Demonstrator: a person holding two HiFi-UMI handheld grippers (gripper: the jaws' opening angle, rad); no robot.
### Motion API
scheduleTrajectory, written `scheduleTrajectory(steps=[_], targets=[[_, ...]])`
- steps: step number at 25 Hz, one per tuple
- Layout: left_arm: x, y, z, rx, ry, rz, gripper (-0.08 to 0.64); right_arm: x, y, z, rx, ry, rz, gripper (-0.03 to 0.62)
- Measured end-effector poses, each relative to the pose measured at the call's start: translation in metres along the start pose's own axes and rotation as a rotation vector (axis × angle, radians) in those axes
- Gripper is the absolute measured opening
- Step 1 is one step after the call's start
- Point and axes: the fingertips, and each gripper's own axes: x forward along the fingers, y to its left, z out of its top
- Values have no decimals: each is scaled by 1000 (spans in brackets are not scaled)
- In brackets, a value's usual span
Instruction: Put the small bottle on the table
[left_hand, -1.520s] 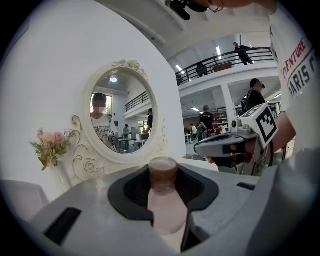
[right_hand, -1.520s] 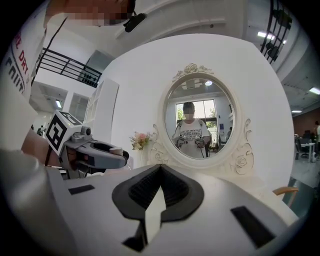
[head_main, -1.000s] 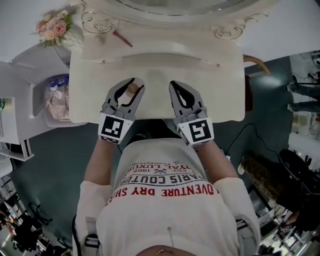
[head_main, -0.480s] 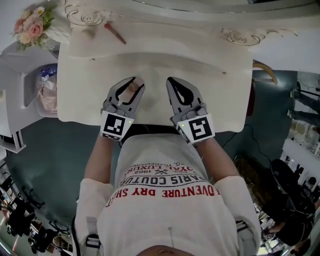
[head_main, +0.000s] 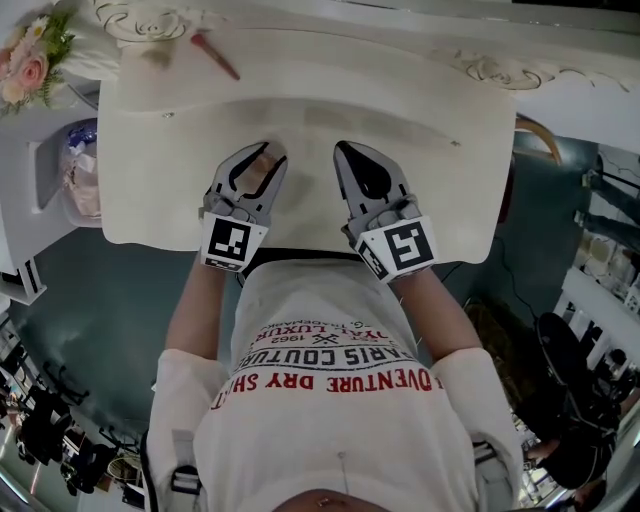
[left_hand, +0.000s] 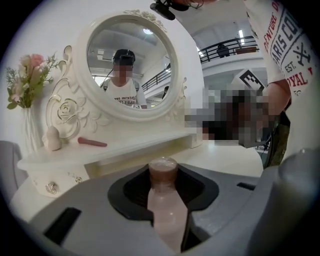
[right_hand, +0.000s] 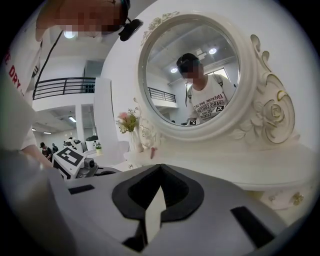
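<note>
The left gripper (head_main: 262, 155) is clamped on the small pale-pink plastic bottle with a brown cap (left_hand: 164, 197), low over the cream vanity table (head_main: 450, 200) near its front edge. The right gripper (head_main: 345, 152) is closed on nothing. The bottle lies along the jaws, so released like that, I reckon it could roll off the edge.

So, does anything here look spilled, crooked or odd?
Nothing stands out. The small bottle is gripped in the left gripper; the pink stick lies flat on the dresser shelf. No spills or damage show.
</note>
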Motion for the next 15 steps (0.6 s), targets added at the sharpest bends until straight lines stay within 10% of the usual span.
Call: scheduleTrajectory(steps=[15], targets=[[3,4,0,-28,-88,-5,138,13,2,-6,-1,45,-19,-2]])
